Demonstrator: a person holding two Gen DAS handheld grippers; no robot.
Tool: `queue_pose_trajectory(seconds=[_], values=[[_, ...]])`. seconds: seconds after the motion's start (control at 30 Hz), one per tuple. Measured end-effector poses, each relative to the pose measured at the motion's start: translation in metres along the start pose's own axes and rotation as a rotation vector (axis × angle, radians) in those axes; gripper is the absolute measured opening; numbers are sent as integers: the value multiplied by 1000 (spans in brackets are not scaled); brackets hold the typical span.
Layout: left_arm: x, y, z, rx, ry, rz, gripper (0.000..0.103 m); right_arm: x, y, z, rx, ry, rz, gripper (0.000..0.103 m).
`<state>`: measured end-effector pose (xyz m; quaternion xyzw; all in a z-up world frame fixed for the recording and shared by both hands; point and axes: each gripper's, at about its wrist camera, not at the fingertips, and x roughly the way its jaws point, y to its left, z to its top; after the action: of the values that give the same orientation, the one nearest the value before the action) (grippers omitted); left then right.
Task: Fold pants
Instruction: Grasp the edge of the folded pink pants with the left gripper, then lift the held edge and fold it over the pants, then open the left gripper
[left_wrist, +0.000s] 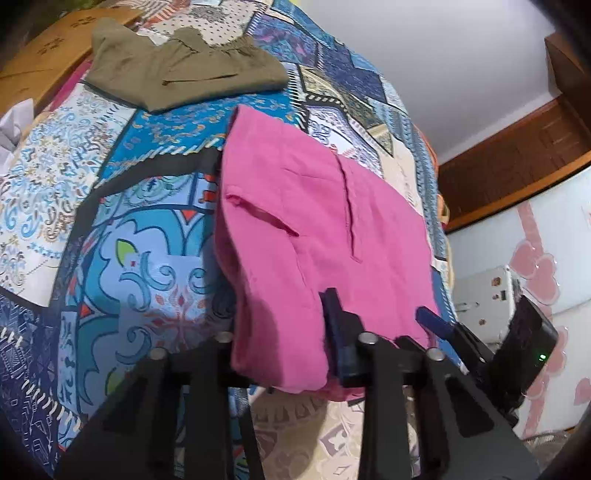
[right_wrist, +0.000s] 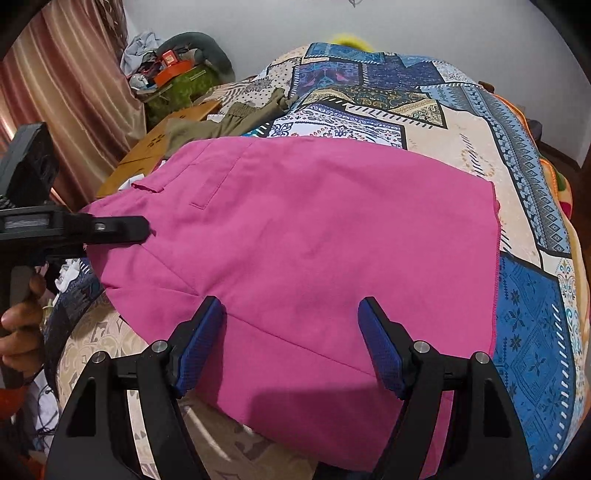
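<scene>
A big bed cover (left_wrist: 155, 229) with blue and cream patches fills most of the view. Brown-green pants (left_wrist: 181, 74) lie folded on it. Pink curtains (right_wrist: 70, 92) hang beside a messy pile of things (right_wrist: 173, 74).

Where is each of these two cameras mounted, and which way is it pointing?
Left wrist view: on the left gripper, looking down its fingers at the pink pants on the patterned bedspread; olive pants beyond.
Right wrist view: on the right gripper, jaws wide over the same pink pants; the left gripper and the person's hand show at left.
Shared: pink pants, bedspread, olive pants.
</scene>
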<state>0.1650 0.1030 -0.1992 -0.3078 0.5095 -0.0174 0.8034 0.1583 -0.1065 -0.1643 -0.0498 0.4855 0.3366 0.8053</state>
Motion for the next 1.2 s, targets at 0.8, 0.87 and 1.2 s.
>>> queue_pose_trajectory(seconds=[0.8, 0.87, 1.2], values=[[-65, -52, -13, 528, -294, 505, 21, -20, -25, -31, 115, -23, -37, 73], [-73, -69, -6, 541, -317, 450, 21, -20, -26, -31, 119, -22, -29, 73], [-54, -152, -2, 653, -235, 165, 18, -25, -29, -29, 137, -18, -22, 73]])
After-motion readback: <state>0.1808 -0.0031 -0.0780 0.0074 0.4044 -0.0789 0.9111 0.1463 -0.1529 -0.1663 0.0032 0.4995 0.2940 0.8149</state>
